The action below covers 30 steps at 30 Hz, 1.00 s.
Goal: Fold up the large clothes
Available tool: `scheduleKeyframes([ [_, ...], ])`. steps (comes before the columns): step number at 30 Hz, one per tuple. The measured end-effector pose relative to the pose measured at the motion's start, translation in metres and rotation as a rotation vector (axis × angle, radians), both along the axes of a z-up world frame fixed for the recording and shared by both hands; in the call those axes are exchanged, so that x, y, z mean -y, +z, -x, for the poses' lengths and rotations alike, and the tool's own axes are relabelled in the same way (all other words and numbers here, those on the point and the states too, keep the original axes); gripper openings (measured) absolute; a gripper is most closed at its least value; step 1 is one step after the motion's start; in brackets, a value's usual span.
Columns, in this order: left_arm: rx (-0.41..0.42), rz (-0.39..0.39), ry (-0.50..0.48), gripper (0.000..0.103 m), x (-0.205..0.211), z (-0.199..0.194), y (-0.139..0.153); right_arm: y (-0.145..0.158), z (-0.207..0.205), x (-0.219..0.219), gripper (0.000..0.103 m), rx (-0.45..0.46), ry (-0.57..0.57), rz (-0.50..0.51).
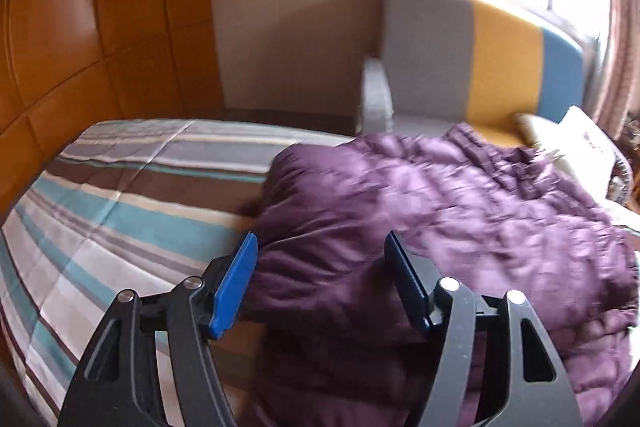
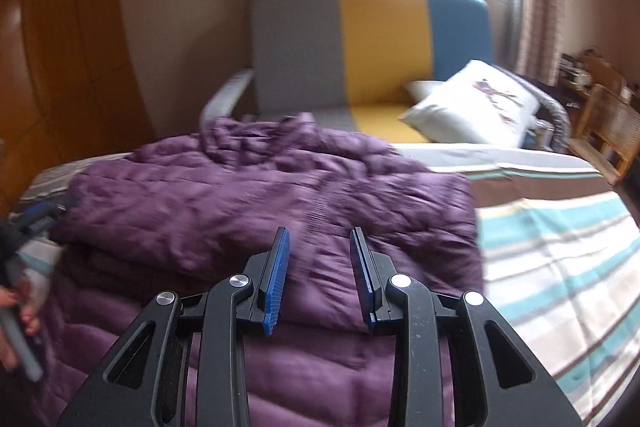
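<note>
A purple quilted coat point(image 1: 420, 211) is spread, partly folded over itself, on the striped bedspread point(image 1: 120, 211), and both tongs are held above it. The left gripper point(image 1: 320, 247) is seen with its blue-padded jaws spread wide, nothing pinched between them; the coat's near edge lies directly under and ahead of the gap, with bare striped cover off to that gripper's left. The right gripper point(image 2: 319, 239) is also held apart, though more narrowly, and empty; the coat point(image 2: 260, 195) fills the space below and ahead of it, a folded layer stacked on a lower one. Striped bedspread point(image 2: 560, 259) is shown to this gripper's right. Beyond the coat, a grey, yellow and blue sofa point(image 2: 380, 39) is set against the window, a white cushion point(image 2: 472, 103) propped on it. The left gripper point(image 2: 40, 219) is glimpsed at the coat's far-left edge.
</note>
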<state>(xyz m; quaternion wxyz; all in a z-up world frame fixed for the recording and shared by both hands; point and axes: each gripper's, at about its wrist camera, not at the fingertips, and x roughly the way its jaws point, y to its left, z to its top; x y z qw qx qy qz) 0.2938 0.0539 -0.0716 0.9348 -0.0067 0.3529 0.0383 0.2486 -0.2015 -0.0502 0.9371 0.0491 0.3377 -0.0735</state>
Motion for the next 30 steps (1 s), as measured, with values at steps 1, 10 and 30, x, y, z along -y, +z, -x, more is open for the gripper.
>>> scheduleKeyframes([
  [1, -0.015, -0.006, 0.004, 0.065, 0.0, -0.003, -0.006, -0.001, -0.007, -0.007, 0.031, -0.012, 0.022, -0.012],
  [10, -0.078, -0.031, -0.05, 0.065, 0.016, -0.001, -0.033, -0.048, -0.058, -0.001, 0.031, -0.189, -0.004, 0.002],
  [30, -0.078, 0.032, -0.117, 0.075, 0.022, 0.022, 0.0, -0.025, -0.038, 0.041, 0.031, -0.07, -0.05, -0.023],
])
